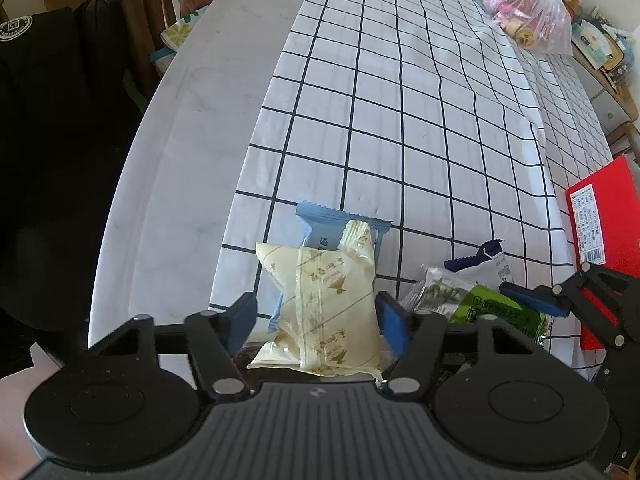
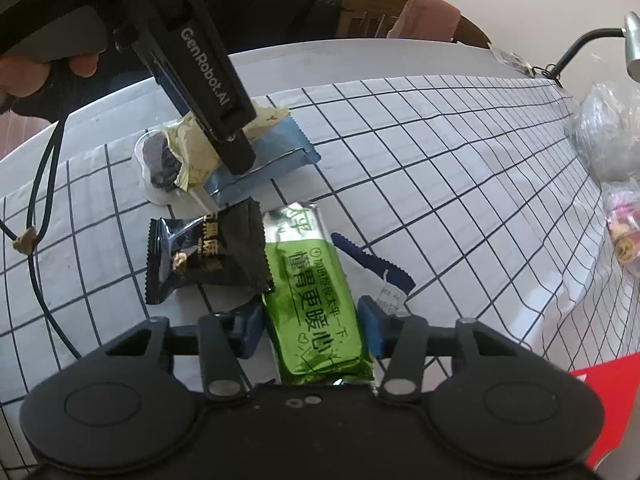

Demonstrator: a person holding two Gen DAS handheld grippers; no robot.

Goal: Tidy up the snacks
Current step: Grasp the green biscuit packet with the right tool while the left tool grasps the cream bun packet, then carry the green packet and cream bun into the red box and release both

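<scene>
The left gripper [image 1: 316,320] has its blue pads [image 1: 390,320] pressed against both sides of a cream snack packet [image 1: 320,304], so it is clamped on that packet. The packet lies on top of a light blue packet [image 1: 320,224], which rests on the checked cloth [image 1: 400,100] covering the table [image 1: 180,160].

The right gripper [image 2: 310,326] is closed on a green packet [image 2: 316,296], its pads touching the packet's long edges. Just left of the green packet lies a black packet [image 2: 208,252], touching it. Just right of the green packet, a dark blue and white wrapper [image 2: 376,268] is partly tucked under it. Beyond the black packet, away from the green one, sits a clear cup [image 2: 156,168] holding something dark, perhaps a jelly; the view is too blurred to tell.

A red box [image 1: 604,232] lies close to the green packet on its right. A clear bag of goods [image 1: 528,16] sits well apart from the green packet, at the far end of the cloth.
</scene>
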